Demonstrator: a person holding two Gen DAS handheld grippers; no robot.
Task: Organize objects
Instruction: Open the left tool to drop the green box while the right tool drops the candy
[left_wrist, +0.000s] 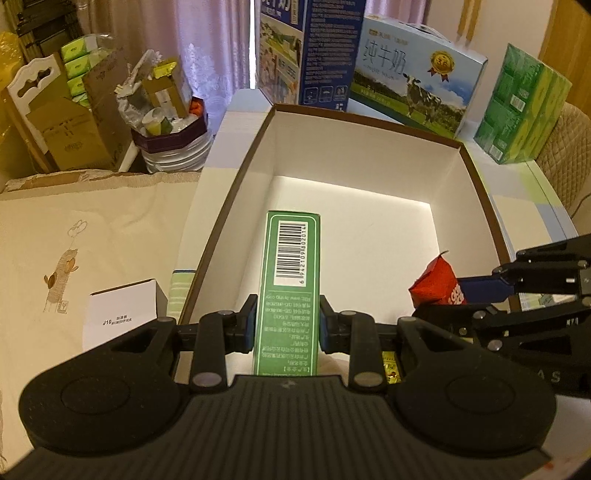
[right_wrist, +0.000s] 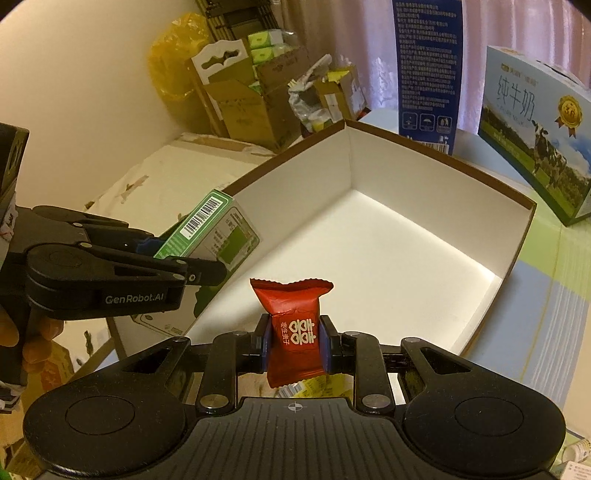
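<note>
A long green box with a barcode is clamped in my left gripper, which is shut on it and holds it above the near left part of the big white box with a brown rim. The right wrist view shows the same green box tilted over the white box's left wall. My right gripper is shut on a red candy packet over the near edge of the white box. That red packet also shows at the right of the left wrist view. The white box's floor is bare.
Milk cartons and a green tissue pack stand behind the white box. A small white box lies on the cream cloth at the left. Cardboard boxes and bags crowd the far corner. Yellow packets lie under my right gripper.
</note>
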